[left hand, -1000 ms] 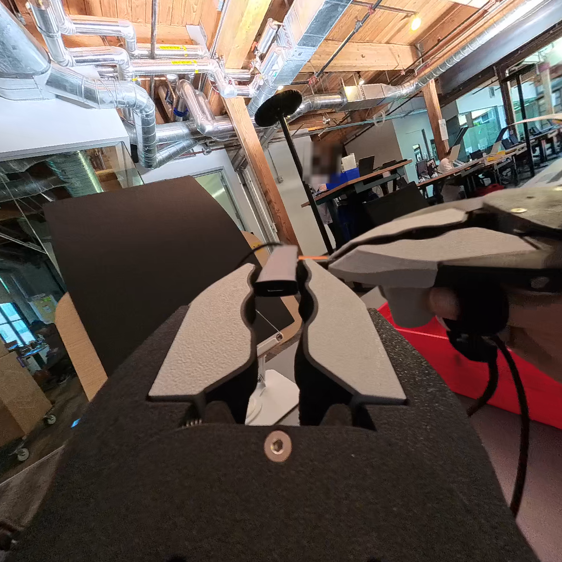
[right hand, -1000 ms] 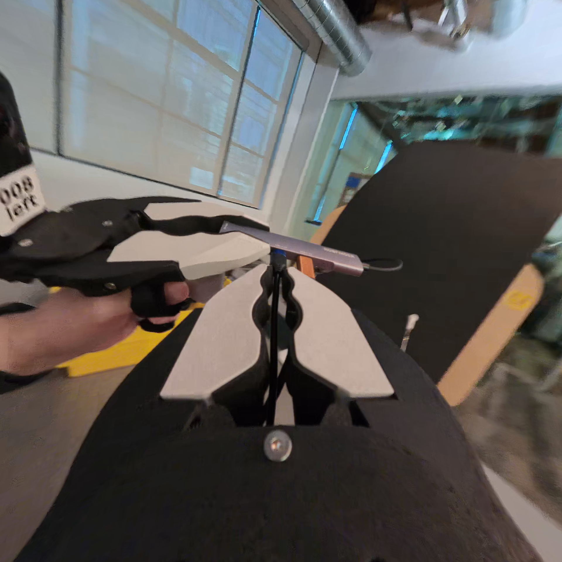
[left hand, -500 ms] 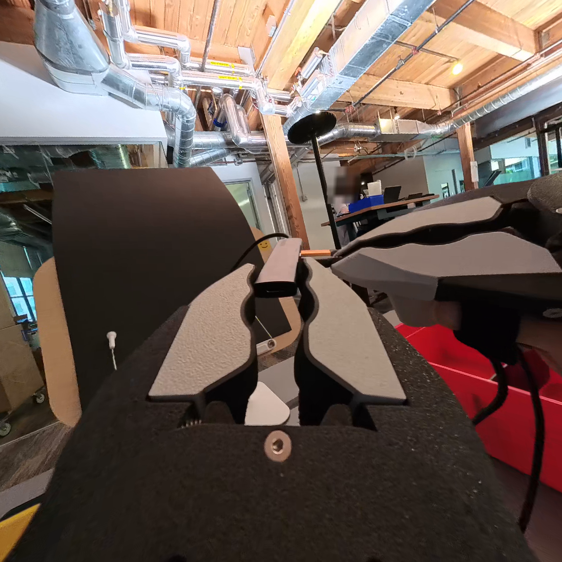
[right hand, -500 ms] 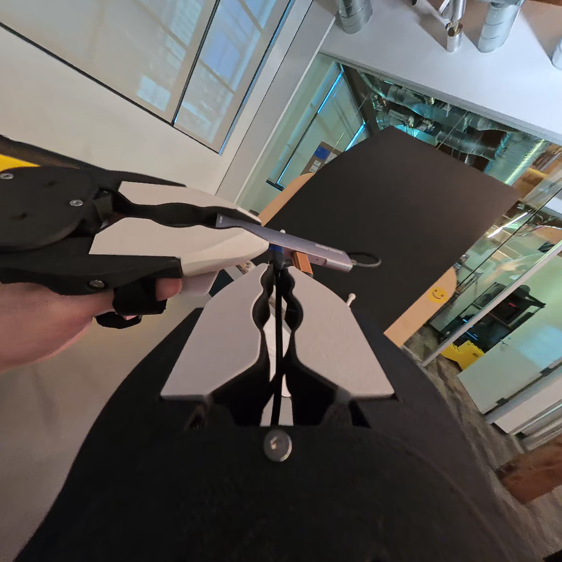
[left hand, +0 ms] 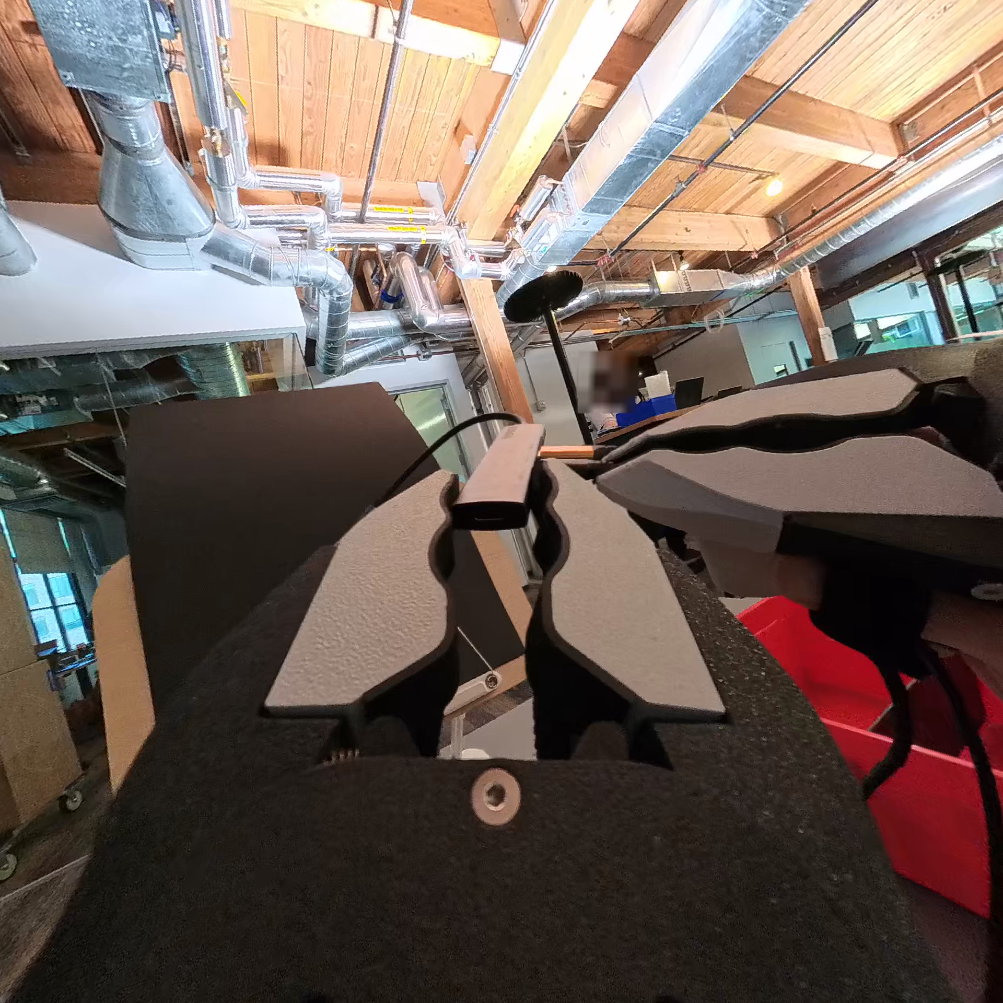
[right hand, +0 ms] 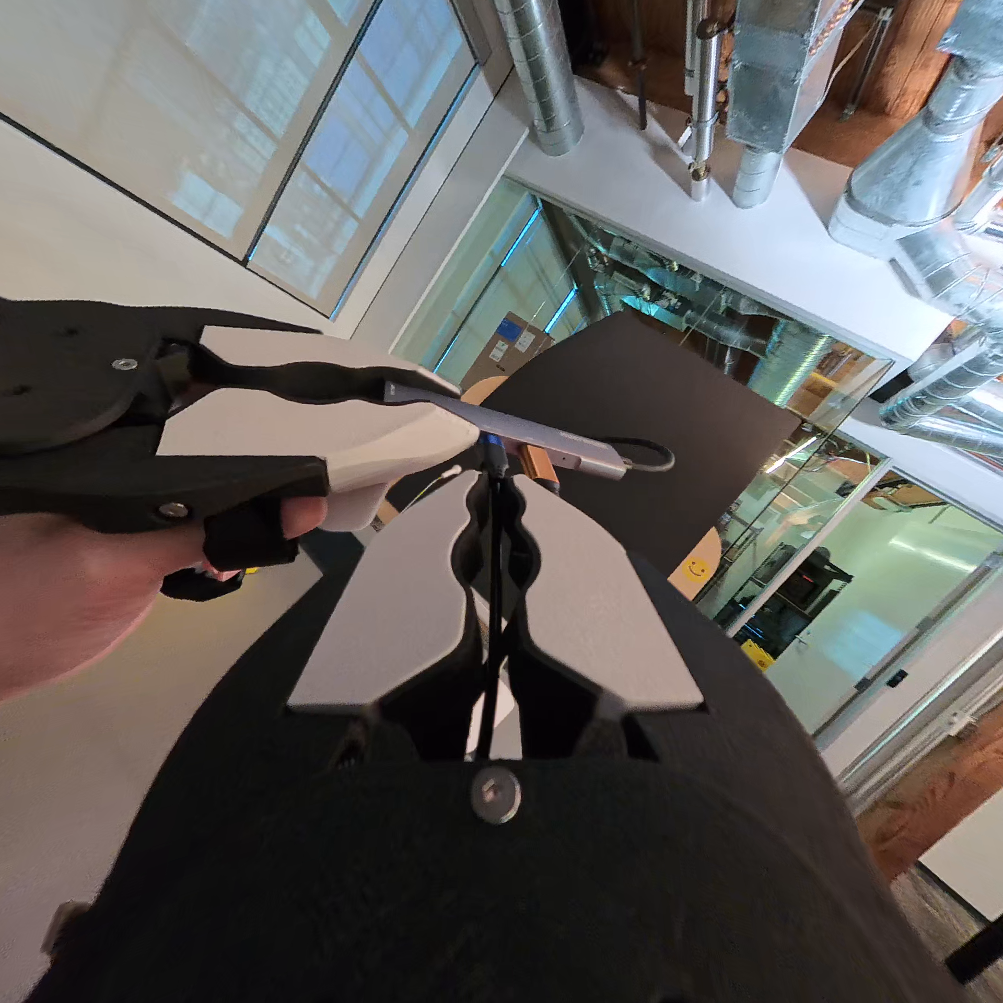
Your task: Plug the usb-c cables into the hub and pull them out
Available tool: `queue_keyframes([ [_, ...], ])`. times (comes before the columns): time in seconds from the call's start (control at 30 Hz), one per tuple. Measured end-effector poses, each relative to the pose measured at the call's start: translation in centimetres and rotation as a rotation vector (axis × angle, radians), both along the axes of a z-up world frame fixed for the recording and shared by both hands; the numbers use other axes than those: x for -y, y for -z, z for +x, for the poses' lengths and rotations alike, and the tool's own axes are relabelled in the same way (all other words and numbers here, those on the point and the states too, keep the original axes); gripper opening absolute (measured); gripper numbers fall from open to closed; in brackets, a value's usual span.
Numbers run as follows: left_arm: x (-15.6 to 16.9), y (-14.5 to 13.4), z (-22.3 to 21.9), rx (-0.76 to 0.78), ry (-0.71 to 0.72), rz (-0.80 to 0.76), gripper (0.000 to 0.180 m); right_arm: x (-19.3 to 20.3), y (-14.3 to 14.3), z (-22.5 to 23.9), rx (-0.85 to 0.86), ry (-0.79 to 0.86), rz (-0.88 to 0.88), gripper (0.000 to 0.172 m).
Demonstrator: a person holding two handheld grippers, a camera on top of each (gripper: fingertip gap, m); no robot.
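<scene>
The left gripper (left hand: 496, 502) is pinched onto the grey hub (left hand: 502, 477), one fingertip on each long side, partly open at just the hub's width. The hub's long axis runs straight out ahead between the fingers, aiming up toward 12 o'clock in the left wrist view; its near end face shows a small port, and its thin black tail cable (left hand: 434, 448) loops off the far end toward 10 o'clock. An orange plug (left hand: 567, 452) sticks out of the hub's side toward 3 o'clock.

The right gripper (right hand: 496, 477) is nearly closed, fingertips squeezing a thin black usb-c cable (right hand: 491, 597) just behind its blue-collared plug (right hand: 493, 448). That plug points up at 12 o'clock in the right wrist view and meets the hub's (right hand: 537, 431) lower edge, right beside the orange plug (right hand: 537, 461). From this side the hub lies slanted, its long axis running from about 10 o'clock to 4 o'clock. A hand (right hand: 70, 586) holds the left gripper's handle at 9 o'clock.

Everything's held up in the air, well clear of the table (right hand: 135, 705). Behind sit a big black panel (left hand: 260, 515), a red bin (left hand: 895, 760) at 4 o'clock, silver ducts (left hand: 157, 179) under a wooden ceiling (left hand: 651, 81), and glass office walls (right hand: 868, 570).
</scene>
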State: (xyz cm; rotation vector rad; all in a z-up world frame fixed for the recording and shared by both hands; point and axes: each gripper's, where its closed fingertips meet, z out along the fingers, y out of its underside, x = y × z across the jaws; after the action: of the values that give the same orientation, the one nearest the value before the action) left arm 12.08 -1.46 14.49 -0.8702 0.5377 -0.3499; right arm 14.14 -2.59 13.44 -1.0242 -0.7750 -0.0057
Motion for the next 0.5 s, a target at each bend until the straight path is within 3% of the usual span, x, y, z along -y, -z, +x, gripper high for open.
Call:
queue_keyframes([
  [0.23,0.72,-0.52,-0.27,-0.031,0.037,0.012,0.025,0.95,-0.5,-0.3,0.002,-0.095,-0.015,0.004],
  [0.5,0.52,-0.86,0.03,-0.016,0.001,-0.01,0.025,0.66,-0.87,0.14,-0.055,0.007,-0.013,0.004],
])
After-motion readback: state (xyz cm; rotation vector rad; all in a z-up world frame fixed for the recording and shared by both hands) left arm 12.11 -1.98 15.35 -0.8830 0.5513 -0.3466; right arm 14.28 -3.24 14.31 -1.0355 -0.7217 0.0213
